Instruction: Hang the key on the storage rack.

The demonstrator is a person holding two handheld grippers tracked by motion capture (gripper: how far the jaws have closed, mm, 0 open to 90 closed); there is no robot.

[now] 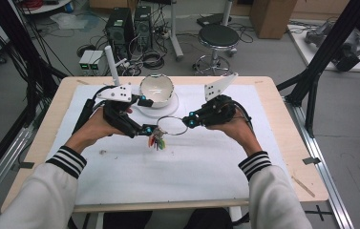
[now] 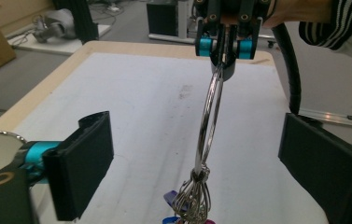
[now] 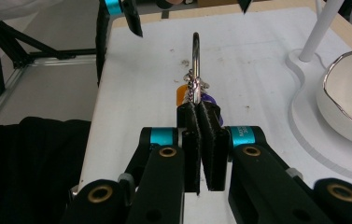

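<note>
**Ring held by the right gripper, left jaws open around it**

We kept the ring (image 1: 172,125) clenched in our right gripper (image 1: 190,120), in front of the bowl (image 1: 156,89). Its long axis ran from this gripper towards our left gripper (image 2: 197,154), whose jaws stood released, one on each side of the ring without touching. The keys (image 1: 157,141) hung at the left gripper's end.

A wooden table (image 1: 290,143) with a white mat (image 1: 192,162) stood on grey floor (image 1: 340,95). Behind it sat a black round stool (image 1: 218,38), two computer towers (image 1: 129,28) amid tangled cables, a cardboard box (image 1: 270,16), and black frame struts (image 1: 328,45).
</note>
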